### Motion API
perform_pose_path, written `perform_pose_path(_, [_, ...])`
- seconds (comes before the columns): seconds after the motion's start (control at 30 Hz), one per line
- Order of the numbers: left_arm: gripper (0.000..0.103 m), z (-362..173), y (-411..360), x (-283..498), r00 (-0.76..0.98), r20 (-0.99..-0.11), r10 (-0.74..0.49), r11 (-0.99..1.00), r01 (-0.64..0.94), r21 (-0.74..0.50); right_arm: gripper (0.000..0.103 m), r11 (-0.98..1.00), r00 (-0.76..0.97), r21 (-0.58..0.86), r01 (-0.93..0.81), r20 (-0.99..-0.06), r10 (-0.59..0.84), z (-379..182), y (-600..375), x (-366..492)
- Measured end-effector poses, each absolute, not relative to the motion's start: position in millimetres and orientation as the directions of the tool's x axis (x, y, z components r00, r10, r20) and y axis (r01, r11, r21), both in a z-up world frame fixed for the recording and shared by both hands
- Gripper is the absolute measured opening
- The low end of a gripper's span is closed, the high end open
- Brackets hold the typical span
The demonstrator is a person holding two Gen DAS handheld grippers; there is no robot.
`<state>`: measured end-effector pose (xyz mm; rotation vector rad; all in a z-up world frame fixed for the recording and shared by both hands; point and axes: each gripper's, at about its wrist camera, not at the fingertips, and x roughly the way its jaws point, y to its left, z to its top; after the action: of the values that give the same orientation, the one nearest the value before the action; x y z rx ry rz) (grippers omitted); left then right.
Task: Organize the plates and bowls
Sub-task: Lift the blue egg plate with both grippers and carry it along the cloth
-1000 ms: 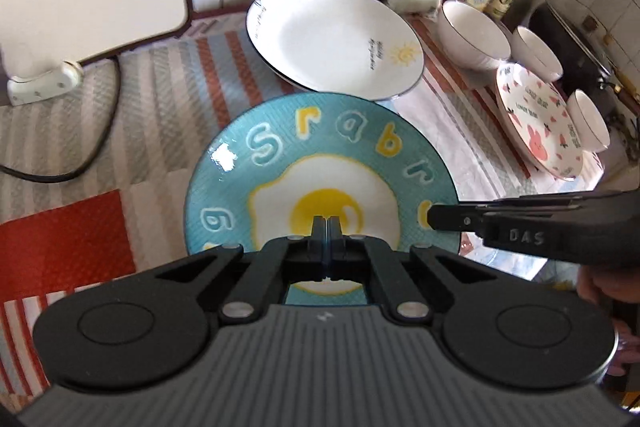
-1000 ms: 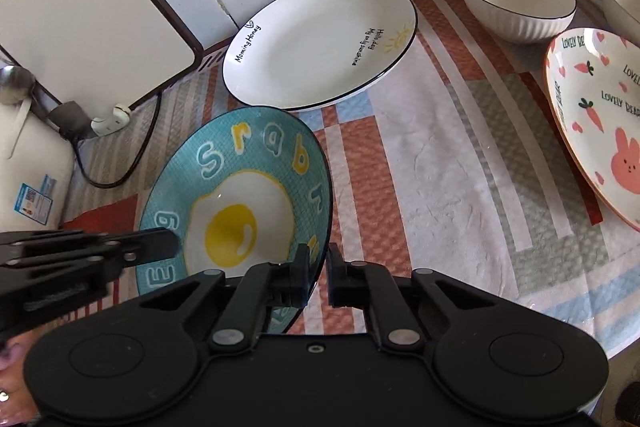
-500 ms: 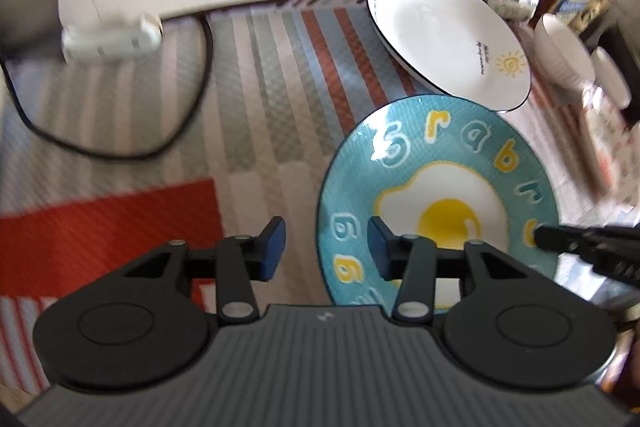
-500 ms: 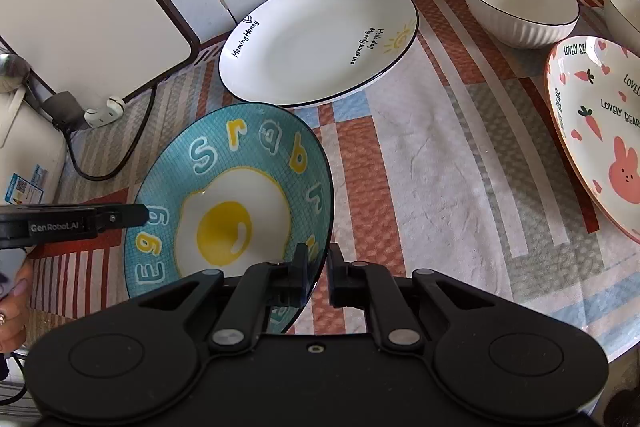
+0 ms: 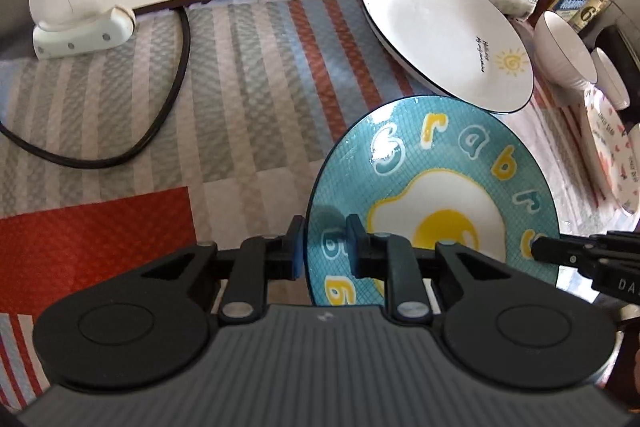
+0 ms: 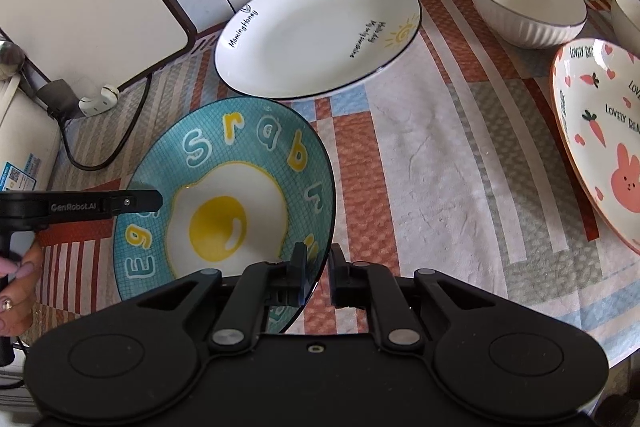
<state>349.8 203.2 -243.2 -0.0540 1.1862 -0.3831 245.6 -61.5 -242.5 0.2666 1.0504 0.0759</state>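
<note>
The blue fried-egg plate (image 6: 240,203) is held tilted up off the patchwork tablecloth (image 6: 440,167), gripped at two spots on its rim. The right gripper (image 6: 318,267) is clamped tight on the rim at the plate's lower right edge, one finger inside the bowl of the plate and one outside. Over on the opposite side, the left gripper (image 5: 322,247) is set astride the rim by the lettering; its jaws have just been closing, with the plate edge between them. The outer blue pad (image 5: 297,255) is seen right up against the rim, but a sliver of gap seems to be left on the inner side, so a firm pinch there can't really be confirmed. Just behind the blue plate, a white sun plate (image 6: 320,31) is laid on the cloth near the tiled wall. Further right, a white ribbed bowl (image 6: 524,7) and a bunny plate (image 6: 600,139) are found. A few fingers of the person's hand (image 6: 16,291) are visible at the left edge.
</note>
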Motion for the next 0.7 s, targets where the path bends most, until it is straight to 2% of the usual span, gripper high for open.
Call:
perform_pose_path(0.17, [0.019, -241, 199, 344, 0.308, -0.901, -0.304, 0.943, 0.233, -0.239, 0.014, 0.964, 0.491, 0.256, 0.073, -0.851, 0.189, -241, -65, 245])
perform_pose_path(0.37, [0.018, -238, 189, 327, 0.277, -0.898, -0.342, 0.931, 0.23, -0.283, 0.012, 0.954, 0.493, 0.287, 0.082, -0.844, 0.212, -231, -88, 232])
perform_pose_path(0.7, [0.019, -232, 146, 301, 0.238, -0.888, -0.393, 0.905, 0.271, -0.328, 0.012, 0.955, 0.523, 0.269, 0.126, -0.836, 0.166, -212, -130, 205])
